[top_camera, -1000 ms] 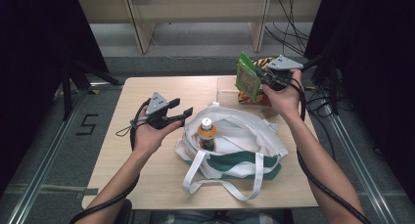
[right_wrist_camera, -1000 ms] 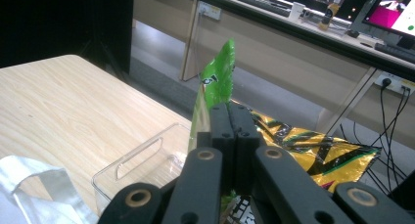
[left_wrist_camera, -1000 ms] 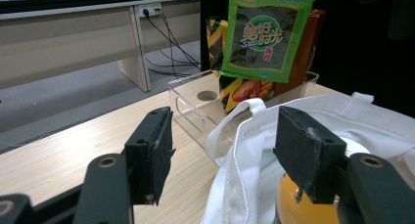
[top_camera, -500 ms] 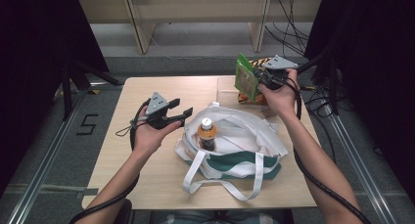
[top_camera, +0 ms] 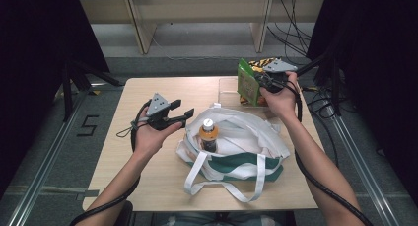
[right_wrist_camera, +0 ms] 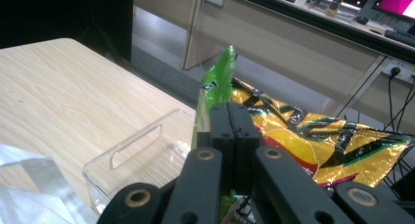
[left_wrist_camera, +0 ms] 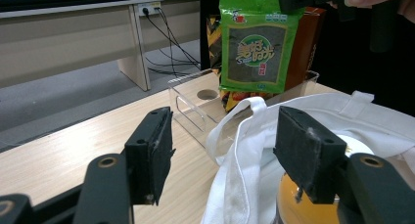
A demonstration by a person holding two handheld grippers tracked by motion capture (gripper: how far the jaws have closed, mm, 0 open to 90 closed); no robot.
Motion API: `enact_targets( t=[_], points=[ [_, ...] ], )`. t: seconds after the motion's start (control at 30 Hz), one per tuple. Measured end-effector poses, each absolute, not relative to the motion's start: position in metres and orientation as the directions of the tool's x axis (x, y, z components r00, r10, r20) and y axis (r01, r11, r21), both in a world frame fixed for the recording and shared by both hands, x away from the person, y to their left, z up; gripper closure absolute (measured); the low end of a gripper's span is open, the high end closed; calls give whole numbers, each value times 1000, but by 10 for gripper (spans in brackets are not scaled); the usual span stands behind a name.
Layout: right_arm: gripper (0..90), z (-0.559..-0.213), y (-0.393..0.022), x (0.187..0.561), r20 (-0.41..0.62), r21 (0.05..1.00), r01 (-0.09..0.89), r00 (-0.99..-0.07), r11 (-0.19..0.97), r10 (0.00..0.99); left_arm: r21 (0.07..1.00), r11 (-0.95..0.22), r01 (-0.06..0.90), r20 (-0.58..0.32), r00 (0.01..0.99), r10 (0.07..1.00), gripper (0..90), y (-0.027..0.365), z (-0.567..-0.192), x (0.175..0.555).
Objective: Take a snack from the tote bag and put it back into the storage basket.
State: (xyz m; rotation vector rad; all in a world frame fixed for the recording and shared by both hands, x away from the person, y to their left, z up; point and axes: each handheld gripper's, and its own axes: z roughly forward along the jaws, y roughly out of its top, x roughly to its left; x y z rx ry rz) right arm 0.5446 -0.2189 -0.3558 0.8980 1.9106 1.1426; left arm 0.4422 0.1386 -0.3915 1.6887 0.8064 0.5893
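My right gripper (top_camera: 258, 80) is shut on the top edge of a green seaweed snack packet (top_camera: 246, 86), holding it upright above the clear plastic box (top_camera: 227, 91) at the table's far right. In the right gripper view the jaws (right_wrist_camera: 229, 112) pinch the packet (right_wrist_camera: 215, 89) edge-on. My left gripper (top_camera: 171, 116) stands open just left of a white and green tote bag (top_camera: 241, 149), nothing between its pads (left_wrist_camera: 152, 149). An orange-labelled bottle (top_camera: 208, 132) stands upright inside the bag. The left gripper view faces the hanging packet (left_wrist_camera: 254, 48).
A yellow and black snack bag (right_wrist_camera: 318, 136) stands in the clear box (right_wrist_camera: 129, 158), behind the green packet. The tote's long handles (top_camera: 222, 184) lie toward the table's near edge. Bare wood (top_camera: 148, 88) stretches left of the box. Cables hang at the far right.
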Motion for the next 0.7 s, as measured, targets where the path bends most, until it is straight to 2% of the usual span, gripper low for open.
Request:
enact_targets(
  t=[0.7],
  points=[
    [900, -364, -227, 546, -234, 896, 221, -504, 386, 831, 966, -148, 212, -24, 643, 765, 386, 138, -392, 442]
  ],
)
